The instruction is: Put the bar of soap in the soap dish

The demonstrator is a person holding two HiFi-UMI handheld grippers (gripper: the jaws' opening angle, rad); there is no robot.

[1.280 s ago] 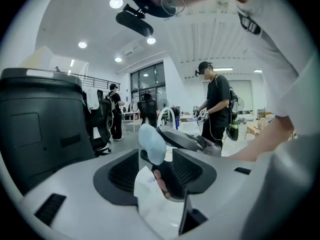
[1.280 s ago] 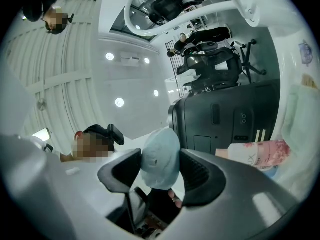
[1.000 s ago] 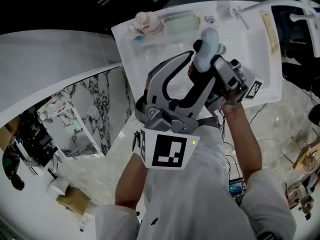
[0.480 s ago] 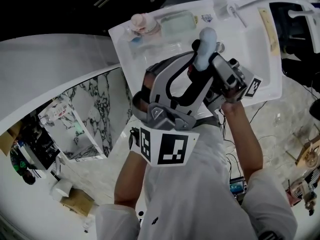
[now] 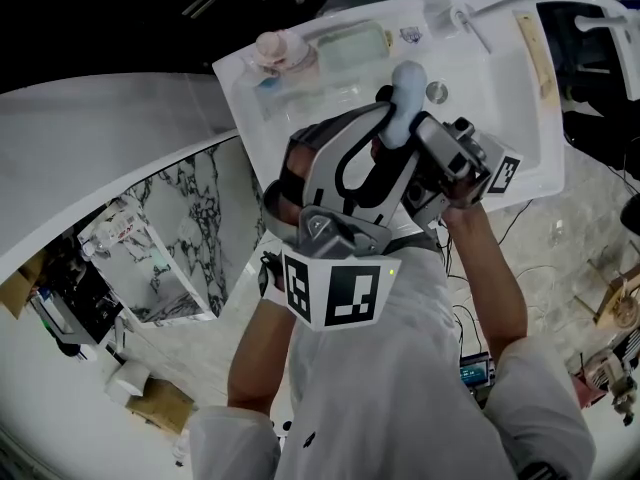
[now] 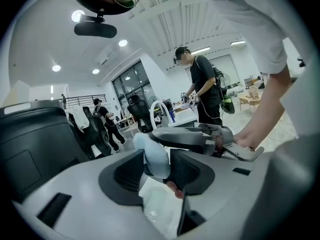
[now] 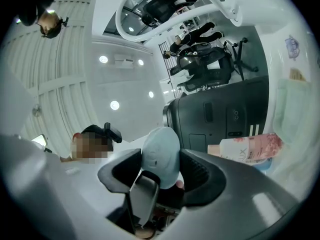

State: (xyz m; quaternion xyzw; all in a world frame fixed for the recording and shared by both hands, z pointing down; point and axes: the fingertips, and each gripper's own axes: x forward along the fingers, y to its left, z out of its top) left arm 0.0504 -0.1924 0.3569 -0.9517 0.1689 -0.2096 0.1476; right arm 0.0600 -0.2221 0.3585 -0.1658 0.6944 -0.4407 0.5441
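A pale blue oval bar of soap (image 5: 406,86) is held up over the white sink (image 5: 535,163). My right gripper (image 5: 412,126) is shut on its lower part, and in the right gripper view both pads hug the soap (image 7: 161,154). My left gripper (image 5: 384,128) reaches in from the left with its jaws closing. In the left gripper view the soap (image 6: 154,156) fills the gap and touches both pads. One grey left finger (image 7: 142,199) crosses in front of the soap. A pale green translucent soap dish (image 5: 352,46) lies at the sink's far rim.
A pink soap packet (image 5: 282,48) lies left of the dish. The tap (image 5: 470,23) and the drain (image 5: 437,92) are at the sink's far side. A marble-patterned cabinet (image 5: 190,218) stands to the left. People and office chairs (image 6: 102,121) are in the room behind.
The left gripper has rolled a little and its jaws have narrowed onto the soap. The right gripper and the soap have barely moved.
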